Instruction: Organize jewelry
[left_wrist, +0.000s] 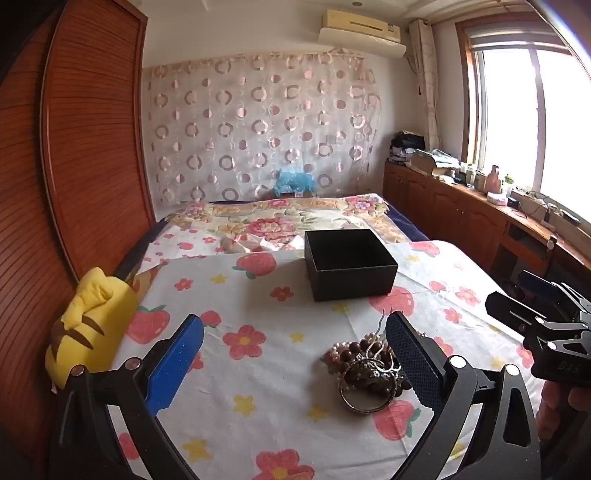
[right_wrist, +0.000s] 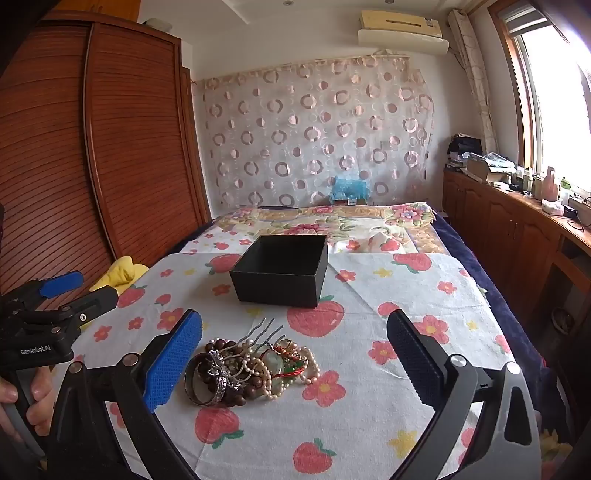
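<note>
A tangled pile of jewelry (left_wrist: 365, 369) lies on the strawberry-print cloth (left_wrist: 258, 369): brown bead bracelets, pearl strands, a metal bangle and a silver hair comb. In the right wrist view the pile (right_wrist: 251, 369) sits just inside the left pad. An open, empty black box (left_wrist: 349, 262) (right_wrist: 282, 271) stands beyond it. My left gripper (left_wrist: 294, 319) is open, its right pad beside the pile, holding nothing. My right gripper (right_wrist: 295, 315) is open and holds nothing. Each gripper shows at the edge of the other's view: the right gripper (left_wrist: 511, 288) and the left gripper (right_wrist: 90, 288).
A yellow plush toy (left_wrist: 88, 325) lies at the cloth's left edge by the wooden wardrobe (left_wrist: 92, 147). A floral blanket (left_wrist: 288, 218) covers the bed behind the box. A cluttered wooden cabinet (left_wrist: 480, 206) runs along the window on the right.
</note>
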